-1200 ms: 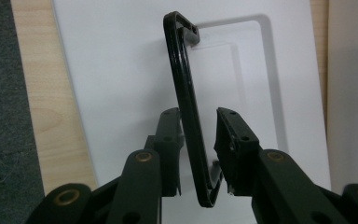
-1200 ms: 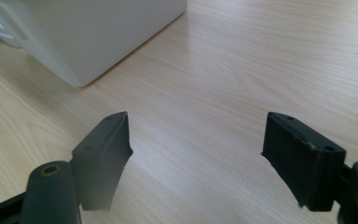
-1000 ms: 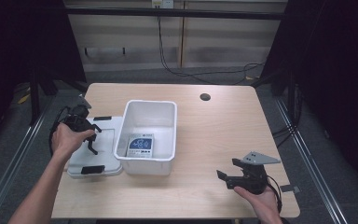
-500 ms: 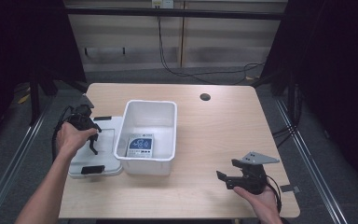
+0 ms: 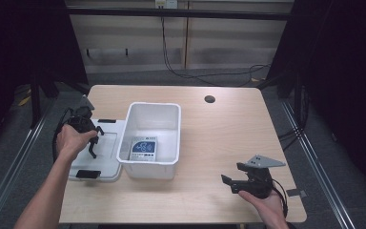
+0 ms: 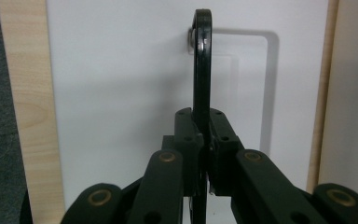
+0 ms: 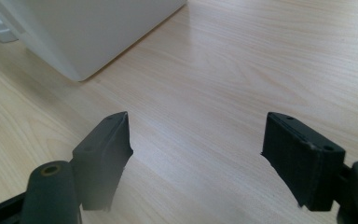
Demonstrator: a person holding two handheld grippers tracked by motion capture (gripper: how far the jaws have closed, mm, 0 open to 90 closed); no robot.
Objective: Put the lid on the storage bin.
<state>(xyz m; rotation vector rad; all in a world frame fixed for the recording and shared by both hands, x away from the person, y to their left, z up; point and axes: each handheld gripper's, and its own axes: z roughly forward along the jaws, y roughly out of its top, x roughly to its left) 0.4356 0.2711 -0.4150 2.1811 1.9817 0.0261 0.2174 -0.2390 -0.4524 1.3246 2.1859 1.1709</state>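
A white lid (image 5: 106,149) lies flat on the table, left of an open white bin (image 5: 152,131). In the left gripper view a thin black handle (image 6: 202,60) stands up from the lid (image 6: 121,93). My left gripper (image 6: 204,140) has just been closing and is shut on that handle; in the high view the left gripper (image 5: 91,140) points down over the lid. A blue-and-white packet (image 5: 144,149) lies in the bin. My right gripper (image 5: 232,180) rests open near the table's front right with nothing between its fingers (image 7: 103,144).
The lid carries black latches (image 5: 87,174) at its near and far ends. A dark round hole (image 5: 209,99) sits in the tabletop at the back. The bin's wall (image 7: 84,28) stands ahead and left of my right gripper, with bare wood (image 7: 242,60) between them.
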